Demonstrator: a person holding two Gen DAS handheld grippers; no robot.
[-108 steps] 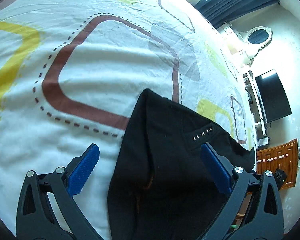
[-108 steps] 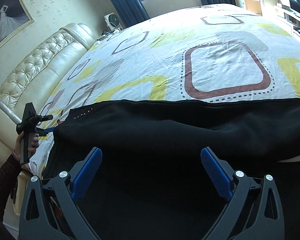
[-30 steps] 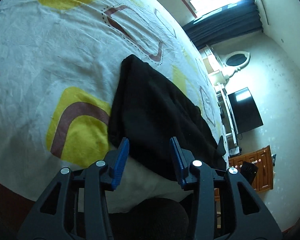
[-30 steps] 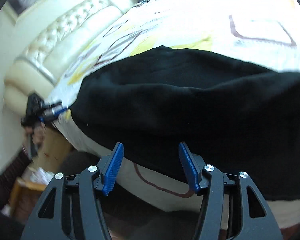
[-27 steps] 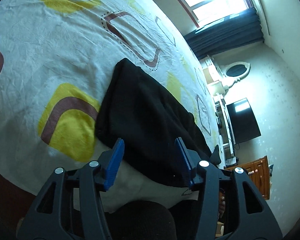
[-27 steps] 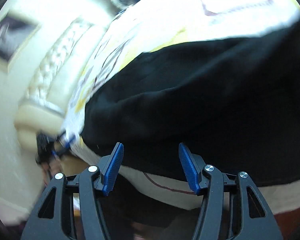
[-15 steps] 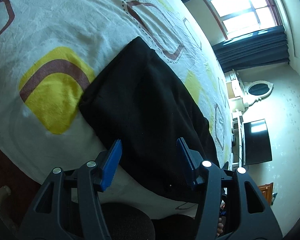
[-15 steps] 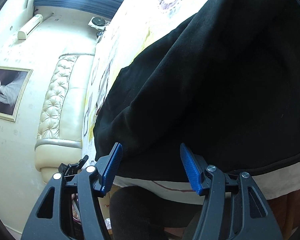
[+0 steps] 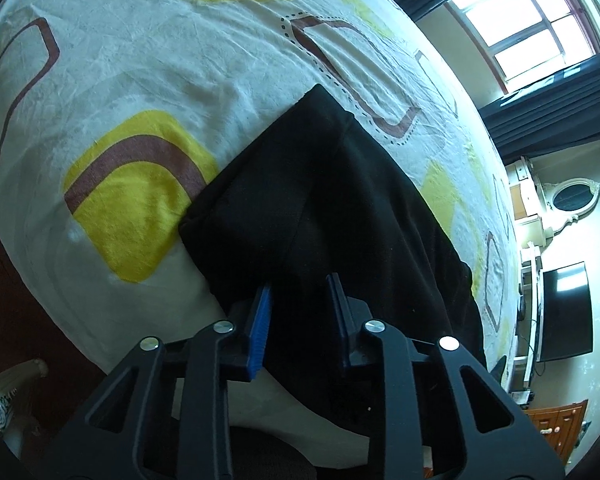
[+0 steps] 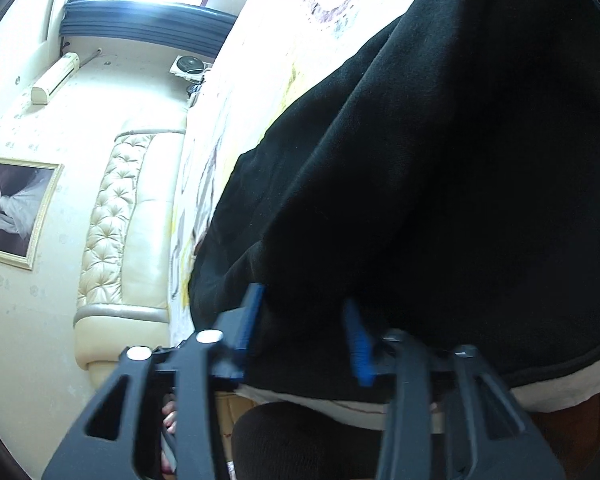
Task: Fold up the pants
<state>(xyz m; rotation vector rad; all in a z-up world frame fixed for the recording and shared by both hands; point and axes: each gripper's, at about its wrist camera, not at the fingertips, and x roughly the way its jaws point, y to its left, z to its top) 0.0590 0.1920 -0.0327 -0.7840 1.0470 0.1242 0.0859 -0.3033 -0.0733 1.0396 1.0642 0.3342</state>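
Now: black fabric pants (image 9: pixel 340 200) lie on the white bedsheet with yellow and brown shapes (image 9: pixel 160 80) | left gripper (image 9: pixel 300 312) jaws pinch the near pants edge between them | right gripper (image 10: pixel 306 324) likewise clamps the black cloth | cream tufted headboard (image 10: pixel 112 216) beyond, left of the right jaws

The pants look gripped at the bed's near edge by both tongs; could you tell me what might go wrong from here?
1. The left tongs appear to pinch only the near hem of the pants, so the thick cloth could slip out when lifted.
2. The right tongs bite near the bedsheet edge and might catch it too.
3. The pants overhang the bed edge and could slide off if released.
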